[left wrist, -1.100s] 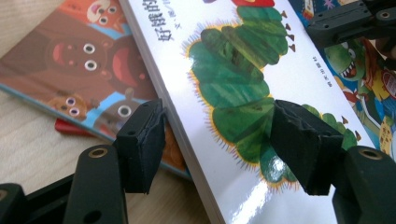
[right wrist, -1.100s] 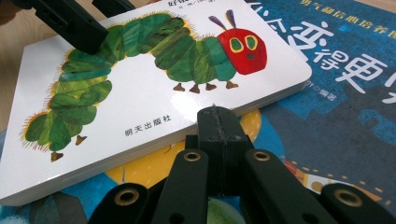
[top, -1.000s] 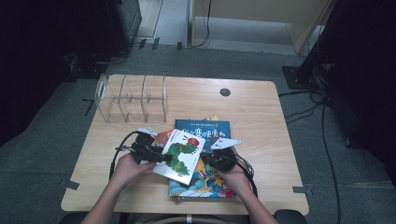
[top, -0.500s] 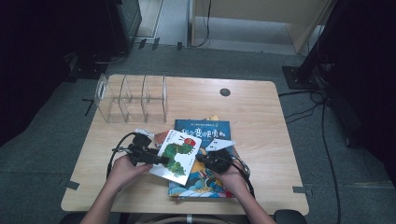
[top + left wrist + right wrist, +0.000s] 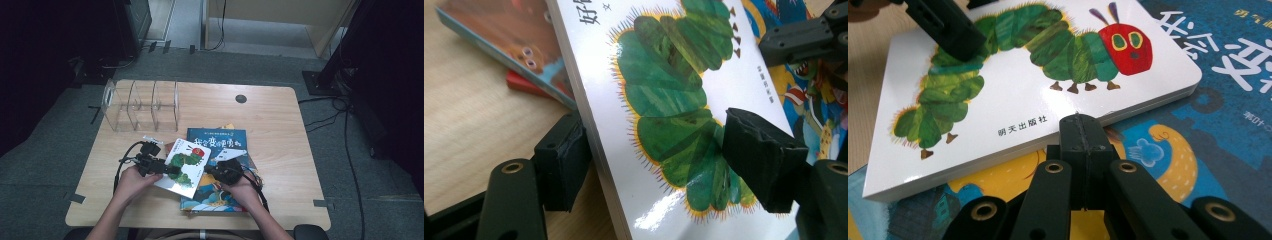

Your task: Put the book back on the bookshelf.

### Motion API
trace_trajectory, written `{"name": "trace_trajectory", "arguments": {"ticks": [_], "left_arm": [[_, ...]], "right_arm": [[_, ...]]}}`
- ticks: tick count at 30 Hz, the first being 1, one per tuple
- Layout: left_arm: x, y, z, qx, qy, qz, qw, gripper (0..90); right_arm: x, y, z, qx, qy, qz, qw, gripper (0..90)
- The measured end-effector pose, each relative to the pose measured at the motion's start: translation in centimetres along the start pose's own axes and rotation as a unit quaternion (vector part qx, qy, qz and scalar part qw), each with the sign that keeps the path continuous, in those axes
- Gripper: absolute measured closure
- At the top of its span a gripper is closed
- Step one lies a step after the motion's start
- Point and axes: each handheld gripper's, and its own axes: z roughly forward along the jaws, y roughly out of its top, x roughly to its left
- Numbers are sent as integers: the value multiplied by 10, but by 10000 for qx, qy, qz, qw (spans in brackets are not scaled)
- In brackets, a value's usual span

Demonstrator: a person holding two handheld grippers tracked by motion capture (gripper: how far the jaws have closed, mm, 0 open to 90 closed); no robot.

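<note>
At six o'clock on the tabletop (image 5: 280,115), the caterpillar book (image 5: 184,161) lay tilted on the blue book (image 5: 220,142). The left gripper (image 5: 664,155) had just been opening, its fingers wide astride the book's edge; the right gripper (image 5: 1079,127) was closed, empty, against it. Shelving apparently remained: the clear rack (image 5: 142,105) at eleven o'clock stood empty. Beyond lay grey floor (image 5: 280,65).

On the white cover of the caterpillar book (image 5: 1013,95), the small black characters 明天出版社 are printed below the green body. The character 好 is seen at that cover's top edge in the left gripper view. Large white characters are carried by the blue book (image 5: 1228,65), cut off and not fully readable.
</note>
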Motion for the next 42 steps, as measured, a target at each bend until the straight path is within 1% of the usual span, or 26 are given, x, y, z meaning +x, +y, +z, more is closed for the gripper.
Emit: {"name": "trace_trajectory", "arguments": {"ticks": [2,4,6,7,8,9,10,11,13,14,15,17,19,22,23,24,26,28,29,31,32,35,36,38,40,42], "left_arm": [[-5,3,-6,-40,130,81,9999,307],[-9,5,-13,-169,215,139,9995,351],[-12,9,-18,-178,155,147,9996,383],[-13,11,-20,-186,77,129,9997,400],[-15,14,-22,-194,-89,109,9997,424],[-17,17,-23,-187,-363,109,9991,461],[-20,21,-23,-148,-653,119,9977,501],[-26,26,-23,-90,-727,136,9972,533],[-38,36,-24,108,-370,337,9987,513],[-41,40,-24,198,-213,413,9987,523],[-42,44,-24,263,-159,414,9987,545],[-41,51,-23,331,-227,322,9987,596],[-40,57,-20,477,-163,262,9984,656],[-36,66,-19,694,-401,157,9967,709],[-36,68,-20,719,-447,213,9962,724],[-37,71,-21,755,-422,366,9956,731],[-39,74,-24,800,-337,408,9954,750],[-40,77,-29,808,-320,505,9949,775],[-40,78,-31,815,-260,584,9946,777],[-41,79,-35,887,-37,678,9937,778],[-40,80,-37,930,18,714,9931,778],[-38,81,-46,907,128,712,9932,778],[-37,81,-50,840,173,697,9939,778],[-36,82,-58,778,286,709,9940,778],[-35,84,-65,765,413,671,9939,777],[-33,85,-72,747,523,706,9933,777]], "right_arm": [[1,0,0,-2,-1,-27,10000,900],[1,0,0,6,2,-46,10000,900],[2,0,1,2,9,-55,10000,900],[2,0,1,0,21,-70,10000,900],[2,1,2,-4,25,-88,10000,900],[3,1,2,-11,41,-99,9999,900],[4,2,4,-21,65,-95,9999,900],[5,3,6,-11,107,-102,9999,900],[10,5,10,-10,129,-229,9997,899],[12,6,11,-15,92,-312,9995,899],[14,7,11,-28,79,-332,9994,893],[13,7,11,-64,142,-307,9994,881],[11,7,11,-95,175,-329,9993,873],[9,8,9,-152,218,-310,9992,820],[8,9,8,-153,220,-324,9991,801],[7,9,8,-156,215,-324,9991,778],[5,8,6,-132,187,-362,9991,751],[2,6,2,-116,102,-401,9991,729],[0,6,0,-91,83,-422,9990,713],[-3,4,-2,-64,5,-434,9990,680],[-4,3,-3,-23,-24,-456,9990,673],[-5,1,-3,9,-77,-552,9984,625],[-4,1,-2,7,-123,-597,9981,609],[-3,1,-1,-11,-176,-726,9972,555],[-2,0,-1,-10,-217,-829,9963,534],[-1,0,-1,-9,-240,-829,9963,533]]}}
